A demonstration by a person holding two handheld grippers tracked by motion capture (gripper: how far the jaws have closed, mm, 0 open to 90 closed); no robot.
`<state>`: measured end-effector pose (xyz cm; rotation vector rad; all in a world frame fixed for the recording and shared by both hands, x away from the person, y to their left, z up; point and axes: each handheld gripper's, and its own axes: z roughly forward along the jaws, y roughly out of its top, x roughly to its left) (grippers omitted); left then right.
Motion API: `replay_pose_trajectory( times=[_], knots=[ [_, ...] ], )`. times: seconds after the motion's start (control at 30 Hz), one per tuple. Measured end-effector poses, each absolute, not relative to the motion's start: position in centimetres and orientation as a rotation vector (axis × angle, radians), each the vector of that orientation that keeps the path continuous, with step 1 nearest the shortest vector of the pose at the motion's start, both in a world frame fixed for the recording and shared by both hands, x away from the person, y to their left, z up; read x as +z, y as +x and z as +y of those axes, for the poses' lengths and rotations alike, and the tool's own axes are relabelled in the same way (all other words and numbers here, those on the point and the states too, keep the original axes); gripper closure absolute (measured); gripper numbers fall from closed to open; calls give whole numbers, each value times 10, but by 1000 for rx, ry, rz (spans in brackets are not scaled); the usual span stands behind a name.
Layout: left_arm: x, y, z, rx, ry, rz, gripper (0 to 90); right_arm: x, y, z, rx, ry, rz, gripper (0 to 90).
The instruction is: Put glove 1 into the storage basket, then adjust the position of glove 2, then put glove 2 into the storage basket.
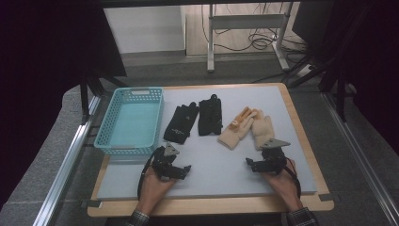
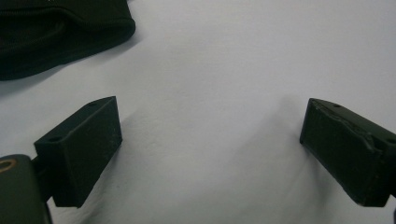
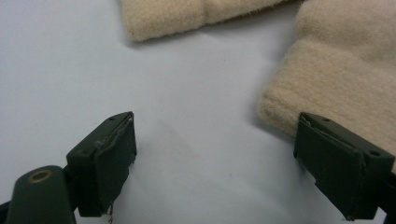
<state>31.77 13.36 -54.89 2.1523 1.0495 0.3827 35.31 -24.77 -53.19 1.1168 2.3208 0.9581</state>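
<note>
Two black gloves (image 1: 181, 122) (image 1: 209, 115) lie side by side at the middle of the grey mat, and two cream gloves (image 1: 237, 128) (image 1: 263, 131) lie to their right. My left gripper (image 1: 170, 162) rests low on the mat just below the left black glove, jaws wide open with nothing between them; that glove's cuff (image 2: 56, 32) shows at the upper left of the left gripper view. My right gripper (image 1: 264, 157) sits below the right cream glove, also open and empty. In the right gripper view one cream cuff (image 3: 345, 79) lies just past the right jaw, and the other cream glove (image 3: 187, 14) is at the top.
An empty turquoise plastic basket (image 1: 131, 121) stands at the left of the mat (image 1: 221, 174), next to the black gloves. The wooden table edge (image 1: 207, 205) runs along the front. Metal rails flank the table, and a stand with cables is on the floor behind.
</note>
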Motion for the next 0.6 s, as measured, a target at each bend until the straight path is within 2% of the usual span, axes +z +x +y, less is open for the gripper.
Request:
replay_pose_trajectory(
  times=[0.6],
  knots=[
    [-549,318,134,382,2153,1049,59,-520,344,-247,992,1081,2341,219]
  ],
)
